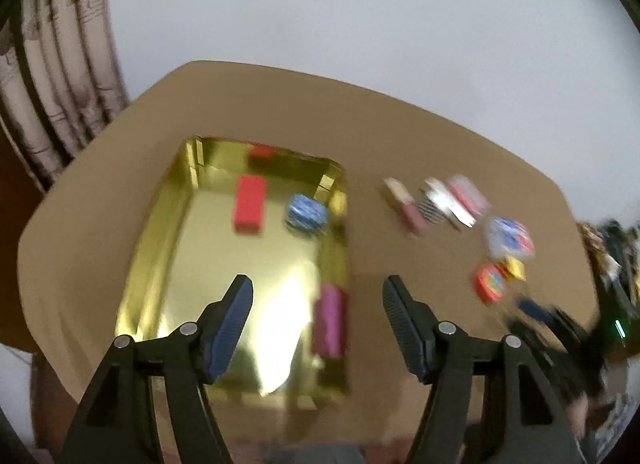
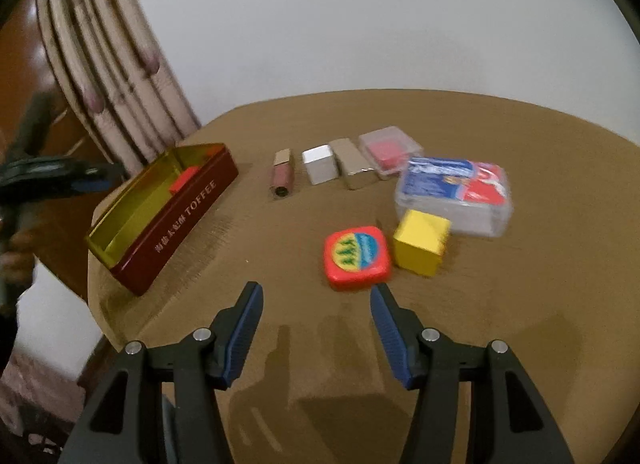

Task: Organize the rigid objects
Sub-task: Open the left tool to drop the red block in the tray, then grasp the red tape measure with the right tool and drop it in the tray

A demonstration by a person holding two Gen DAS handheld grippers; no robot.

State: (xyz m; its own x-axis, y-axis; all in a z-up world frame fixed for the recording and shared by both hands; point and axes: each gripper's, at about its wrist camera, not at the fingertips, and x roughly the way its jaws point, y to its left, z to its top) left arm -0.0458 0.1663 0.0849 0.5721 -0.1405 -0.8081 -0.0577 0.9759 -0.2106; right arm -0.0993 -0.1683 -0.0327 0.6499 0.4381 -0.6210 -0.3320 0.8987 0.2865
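The left gripper [image 1: 318, 296] hangs above the toffee tin [image 1: 176, 224], jaws spread and holding nothing. Inside the gold-lined tin lie a red block [image 1: 250, 204], a blue patterned box [image 1: 306, 216] and a pink block [image 1: 330, 320]. The right gripper [image 2: 316, 302] hovers over the brown tabletop [image 2: 520, 324], jaws spread and holding nothing. Just ahead of it lie a red square tin [image 2: 357, 257] and a yellow cube [image 2: 420, 248]. Behind these sit a clear card case [image 2: 454, 194], a lipstick [image 2: 282, 174], a silver box [image 2: 320, 164], a gold box [image 2: 354, 170] and a clear pink-filled case [image 2: 390, 154].
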